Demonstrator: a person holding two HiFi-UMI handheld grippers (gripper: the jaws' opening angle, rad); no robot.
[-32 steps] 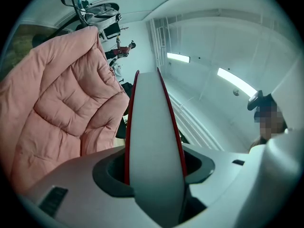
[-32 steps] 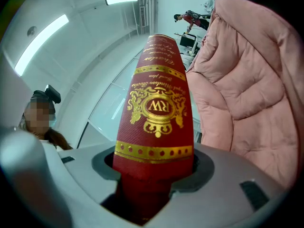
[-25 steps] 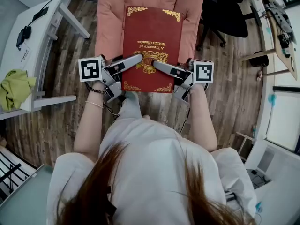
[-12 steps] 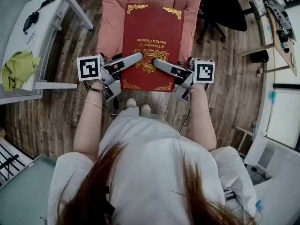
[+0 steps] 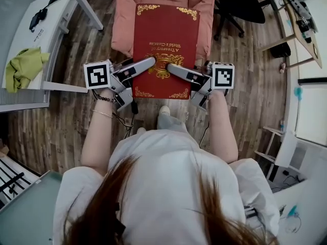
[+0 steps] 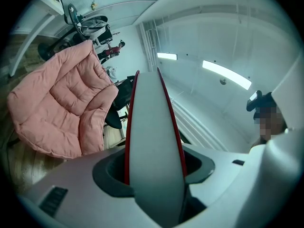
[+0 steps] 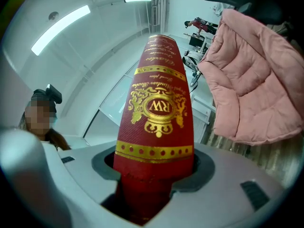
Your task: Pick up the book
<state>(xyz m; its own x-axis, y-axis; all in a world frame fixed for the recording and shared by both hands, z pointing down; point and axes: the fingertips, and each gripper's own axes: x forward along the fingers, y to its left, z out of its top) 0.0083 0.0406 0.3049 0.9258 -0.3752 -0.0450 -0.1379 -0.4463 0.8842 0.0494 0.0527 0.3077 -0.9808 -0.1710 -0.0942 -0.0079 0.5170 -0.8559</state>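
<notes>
The left gripper (image 5: 149,62) and right gripper (image 5: 171,68) each clamp the large red, gold-ornamented hardcover book (image 5: 166,32), with a pink padded armchair (image 5: 124,19) beyond.

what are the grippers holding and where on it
The red book, held by both: the left hand-held gripper is shut on its page edge, the right hand-held gripper on its spine, both toward the book's near end.

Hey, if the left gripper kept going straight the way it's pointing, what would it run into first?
The red book: the left gripper grips its page edge, which sits deep between the jaws. Beyond that, the right gripper points back at it across the cover, so it would probably come next.
</notes>
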